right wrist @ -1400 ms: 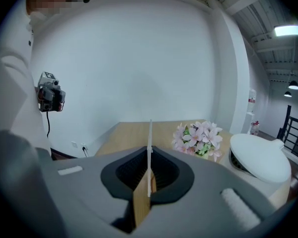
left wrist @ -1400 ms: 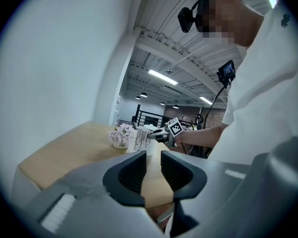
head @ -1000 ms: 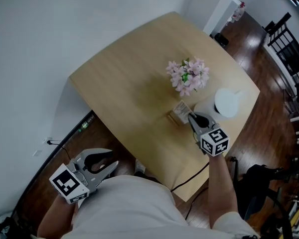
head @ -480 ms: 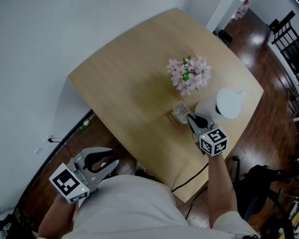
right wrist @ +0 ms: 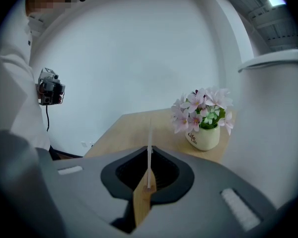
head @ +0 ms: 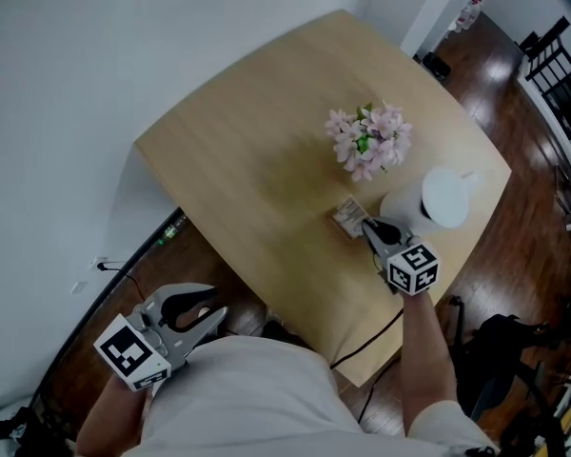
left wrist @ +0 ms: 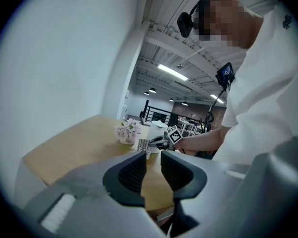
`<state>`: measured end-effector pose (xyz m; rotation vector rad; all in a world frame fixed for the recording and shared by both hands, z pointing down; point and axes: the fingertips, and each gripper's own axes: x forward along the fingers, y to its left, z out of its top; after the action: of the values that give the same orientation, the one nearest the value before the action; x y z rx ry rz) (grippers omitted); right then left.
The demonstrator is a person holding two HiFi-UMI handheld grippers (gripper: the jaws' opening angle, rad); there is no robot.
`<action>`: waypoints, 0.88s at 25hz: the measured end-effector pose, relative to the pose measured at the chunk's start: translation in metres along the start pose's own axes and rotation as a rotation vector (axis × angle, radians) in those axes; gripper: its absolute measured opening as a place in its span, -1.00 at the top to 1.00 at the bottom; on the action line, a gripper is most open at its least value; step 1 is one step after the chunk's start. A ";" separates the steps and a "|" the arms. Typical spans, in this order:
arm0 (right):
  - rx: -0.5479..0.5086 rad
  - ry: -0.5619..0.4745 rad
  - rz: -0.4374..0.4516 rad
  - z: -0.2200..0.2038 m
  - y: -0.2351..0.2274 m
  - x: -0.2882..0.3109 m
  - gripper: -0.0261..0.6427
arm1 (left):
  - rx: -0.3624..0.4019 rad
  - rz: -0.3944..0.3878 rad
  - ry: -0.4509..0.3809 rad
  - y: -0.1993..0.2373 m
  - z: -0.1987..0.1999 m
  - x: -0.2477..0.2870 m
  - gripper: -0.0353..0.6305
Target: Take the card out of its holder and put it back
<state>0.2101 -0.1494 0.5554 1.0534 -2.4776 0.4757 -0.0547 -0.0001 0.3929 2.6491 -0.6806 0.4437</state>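
Pale wood table carries one small group near its right edge: a white vessel, a pot of pink flowers and, just in front of both, a small wooden holder. Left gripper hangs off the table at the person's side, jaws a narrow way apart with nothing between them; it takes no part in the work. Right gripper is at the holder, jaws pressed together on the card, which shows edge-on between the pads as a thin white upright strip. The card stands at the holder, between the flowers and the gripper. Whether its lower edge is seated in the slot cannot be told. Assessment: the card is light and thin, stiff enough to stand but easily bent or creased, and smooth enough to slide under a weak pinch. Best hold is flat across both faces, near the upper edge and clear of the slot. The holder looks light and may lift or tip if the card binds, so any pull should run straight along the slot.
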 end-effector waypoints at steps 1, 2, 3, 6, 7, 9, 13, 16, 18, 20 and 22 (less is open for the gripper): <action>0.004 0.001 0.000 -0.002 0.000 0.001 0.86 | -0.001 0.002 0.000 0.000 0.000 -0.001 0.59; 0.008 0.003 0.000 -0.003 0.000 0.001 0.86 | -0.002 0.003 -0.001 0.001 -0.001 -0.003 0.59; 0.013 0.003 -0.002 -0.004 -0.001 0.001 0.86 | -0.003 0.004 -0.002 0.001 -0.001 -0.005 0.59; 0.026 -0.001 -0.013 -0.005 -0.003 0.001 0.86 | -0.004 0.008 -0.002 0.002 -0.003 -0.010 0.59; 0.027 -0.001 -0.018 -0.006 -0.004 0.000 0.85 | -0.004 0.008 -0.002 0.002 -0.003 -0.011 0.59; 0.027 0.002 -0.032 -0.006 -0.005 0.000 0.85 | -0.002 0.006 -0.002 0.002 -0.004 -0.013 0.59; 0.029 0.004 -0.083 -0.003 -0.005 0.000 0.84 | 0.004 -0.003 -0.007 0.003 -0.004 -0.020 0.59; 0.035 -0.006 -0.127 0.000 -0.002 -0.003 0.75 | 0.010 -0.013 -0.011 0.004 -0.005 -0.025 0.59; 0.033 -0.006 -0.164 0.002 0.000 -0.008 0.63 | 0.018 -0.025 -0.015 0.003 -0.007 -0.029 0.59; 0.032 -0.007 -0.204 0.005 0.005 -0.015 0.56 | 0.027 -0.041 -0.022 0.003 -0.007 -0.035 0.59; 0.041 -0.014 -0.254 0.008 0.012 -0.027 0.54 | 0.036 -0.061 -0.028 0.004 -0.008 -0.042 0.59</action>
<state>0.2166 -0.1295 0.5339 1.3685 -2.3106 0.4418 -0.0931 0.0171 0.3850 2.7072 -0.6035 0.4058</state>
